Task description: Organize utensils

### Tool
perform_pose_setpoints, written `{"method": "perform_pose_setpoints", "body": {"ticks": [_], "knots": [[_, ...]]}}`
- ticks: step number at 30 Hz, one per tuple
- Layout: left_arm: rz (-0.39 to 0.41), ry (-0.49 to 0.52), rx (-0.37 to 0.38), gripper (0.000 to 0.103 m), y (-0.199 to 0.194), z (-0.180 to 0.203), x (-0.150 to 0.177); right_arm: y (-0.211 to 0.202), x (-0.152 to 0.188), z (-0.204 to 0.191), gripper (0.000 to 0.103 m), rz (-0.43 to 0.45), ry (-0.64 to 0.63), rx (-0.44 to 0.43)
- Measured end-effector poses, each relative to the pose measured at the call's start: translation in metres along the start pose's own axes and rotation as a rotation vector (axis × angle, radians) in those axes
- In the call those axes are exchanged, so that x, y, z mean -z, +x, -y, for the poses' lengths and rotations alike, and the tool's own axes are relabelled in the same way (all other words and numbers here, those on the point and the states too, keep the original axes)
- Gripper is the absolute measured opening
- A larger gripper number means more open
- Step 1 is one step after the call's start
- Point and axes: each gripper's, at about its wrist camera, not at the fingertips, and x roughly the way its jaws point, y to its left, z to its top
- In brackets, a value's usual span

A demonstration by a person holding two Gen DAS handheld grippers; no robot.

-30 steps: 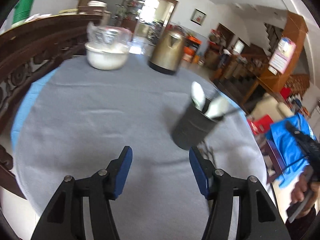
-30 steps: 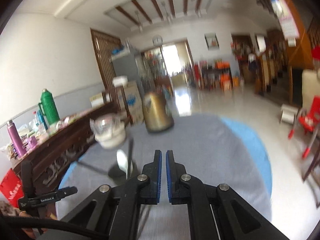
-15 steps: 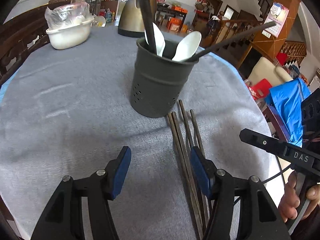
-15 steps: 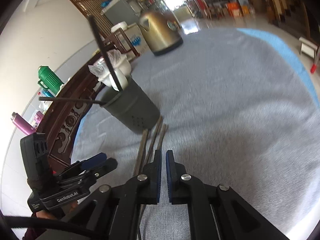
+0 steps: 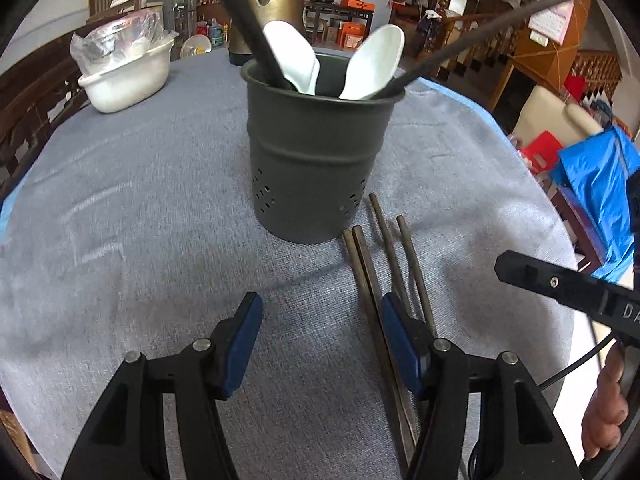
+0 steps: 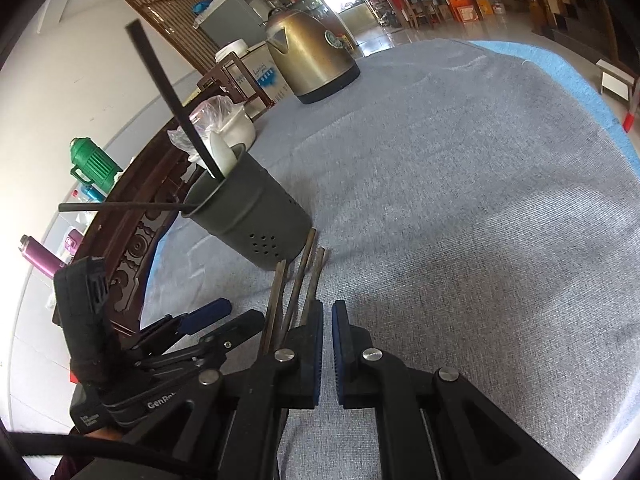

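A dark grey utensil holder [image 5: 320, 152] [image 6: 248, 208] stands on the grey tablecloth. It holds two white spoons [image 5: 376, 60] and two dark chopsticks leaning outward. Several dark chopsticks [image 5: 384, 248] [image 6: 296, 280] lie side by side on the cloth just right of the holder's base. My left gripper [image 5: 320, 320] [image 6: 224, 318] hangs open low over the cloth in front of the holder, its right finger [image 5: 396, 336] over the lying chopsticks and nothing between the pads. My right gripper [image 6: 327, 312] is shut and empty, its tips just right of the chopsticks' near ends.
A brass-coloured kettle [image 5: 272, 0] [image 6: 308, 60] and a white bowl under plastic wrap [image 5: 124, 76] stand at the far side of the round table. A carved wooden bench [image 6: 136, 232] runs along the left edge. A hand [image 5: 608, 412] holds the right gripper's handle.
Both grippers have come down and tilted toward the table, closing in on the holder and the lying chopsticks. Their jaws look the same as before.
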Motion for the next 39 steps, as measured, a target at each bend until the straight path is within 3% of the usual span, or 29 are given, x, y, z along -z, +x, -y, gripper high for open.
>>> {"method": "perform_pose_setpoints", "body": {"ticks": [5,13,24,29,32,33,36,39], "knots": [[0.001,0.039,-0.042,0.062,0.003,0.008,0.004,0.008,-0.003,-0.003,0.007,-0.026,0.005,-0.011],[-0.05,-0.052,-0.058,0.063,-0.005,-0.015,0.02,0.04,-0.011,-0.012,0.007,-0.126,0.019,-0.035],[-0.057,-0.196,0.022,0.063,-0.017,-0.054,0.012,0.066,-0.007,-0.031,0.009,-0.204,-0.02,0.0],[-0.07,-0.204,0.029,0.062,-0.008,-0.05,0.002,0.063,-0.007,-0.043,0.007,-0.183,-0.107,0.089],[-0.096,-0.173,-0.012,0.06,-0.001,-0.044,0.0,0.063,-0.008,-0.04,0.007,-0.169,-0.15,0.245],[-0.1,-0.171,-0.013,0.06,0.007,-0.039,-0.001,0.062,-0.009,-0.035,0.007,-0.171,-0.127,0.239],[-0.092,-0.189,0.009,0.059,0.006,-0.042,0.0,0.054,-0.013,-0.013,0.008,-0.167,0.021,0.108],[-0.097,-0.179,-0.018,0.053,0.007,-0.045,-0.003,0.049,-0.019,-0.007,0.008,-0.158,0.103,0.027]]}}
